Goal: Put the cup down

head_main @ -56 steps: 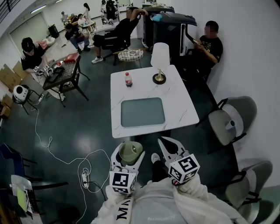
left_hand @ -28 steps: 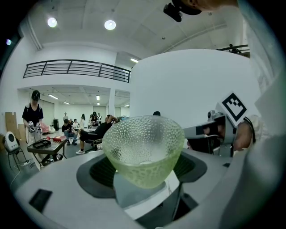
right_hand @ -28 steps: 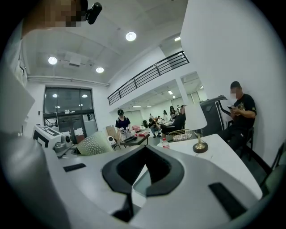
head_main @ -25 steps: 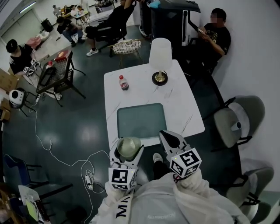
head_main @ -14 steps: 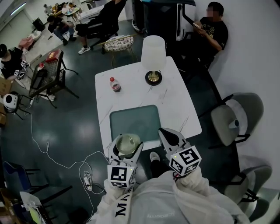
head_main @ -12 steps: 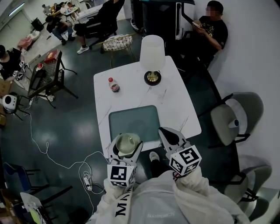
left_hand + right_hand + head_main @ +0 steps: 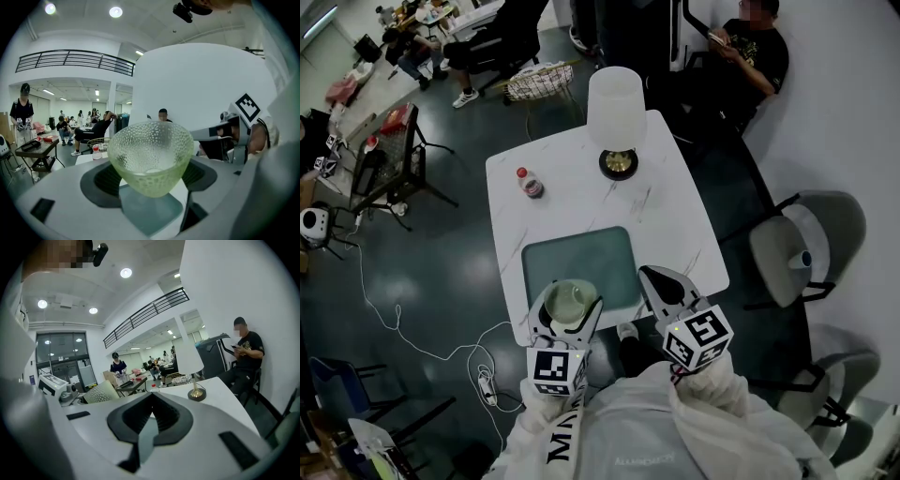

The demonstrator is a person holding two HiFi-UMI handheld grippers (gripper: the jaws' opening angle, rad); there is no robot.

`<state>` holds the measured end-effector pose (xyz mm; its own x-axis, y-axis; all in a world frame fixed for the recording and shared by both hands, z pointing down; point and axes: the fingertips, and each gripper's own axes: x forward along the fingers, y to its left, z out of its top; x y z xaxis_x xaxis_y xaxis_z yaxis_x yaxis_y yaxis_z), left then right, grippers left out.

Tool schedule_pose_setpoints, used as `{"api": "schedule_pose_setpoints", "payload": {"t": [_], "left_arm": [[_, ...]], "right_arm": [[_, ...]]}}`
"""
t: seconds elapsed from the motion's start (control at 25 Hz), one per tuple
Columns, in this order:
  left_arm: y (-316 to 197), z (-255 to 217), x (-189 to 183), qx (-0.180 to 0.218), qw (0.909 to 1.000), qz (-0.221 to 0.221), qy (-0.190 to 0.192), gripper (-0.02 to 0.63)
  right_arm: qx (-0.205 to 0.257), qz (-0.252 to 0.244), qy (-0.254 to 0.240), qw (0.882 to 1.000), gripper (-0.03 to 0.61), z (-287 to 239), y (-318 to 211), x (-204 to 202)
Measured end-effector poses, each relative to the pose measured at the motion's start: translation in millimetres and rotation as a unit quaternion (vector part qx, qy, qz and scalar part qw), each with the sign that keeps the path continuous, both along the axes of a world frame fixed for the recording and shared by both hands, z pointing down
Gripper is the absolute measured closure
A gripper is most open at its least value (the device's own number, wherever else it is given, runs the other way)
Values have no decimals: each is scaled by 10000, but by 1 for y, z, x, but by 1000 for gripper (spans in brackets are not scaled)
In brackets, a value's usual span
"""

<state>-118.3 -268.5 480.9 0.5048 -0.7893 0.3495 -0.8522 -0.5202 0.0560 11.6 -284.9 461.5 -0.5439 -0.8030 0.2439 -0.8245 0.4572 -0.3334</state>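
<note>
A pale green, dimpled glass cup [image 7: 570,302] sits upright between the fingers of my left gripper [image 7: 569,311], which is shut on it. In the left gripper view the cup [image 7: 151,157] fills the centre and looks empty. It hangs over the near edge of a teal mat [image 7: 577,255] on the white marble table [image 7: 667,217]. My right gripper [image 7: 657,279] is beside it to the right, over the table's near edge, shut with nothing in it. From the right gripper view the cup [image 7: 100,392] shows at the left, and the right gripper [image 7: 151,401] points toward the lamp.
A table lamp with a white shade [image 7: 616,105] and a small red-capped bottle [image 7: 526,182] stand at the table's far end. Grey chairs [image 7: 789,249] are at the right. A seated person [image 7: 742,54] is beyond the table. Cables [image 7: 394,314] lie on the floor at the left.
Both grippers have come forward to the table. The cup, earlier over the floor short of the table edge, is now above the mat's near edge. The left grip is unchanged.
</note>
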Motion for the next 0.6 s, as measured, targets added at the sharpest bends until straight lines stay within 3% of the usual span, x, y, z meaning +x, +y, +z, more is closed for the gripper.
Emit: {"api": "schedule_pose_setpoints", "payload": {"t": [0.6], "left_arm": [[-48,38,33,-166,9998,133,-29,232]], "right_arm": [[-307,158,151,9993,573,38,-41,35]]}}
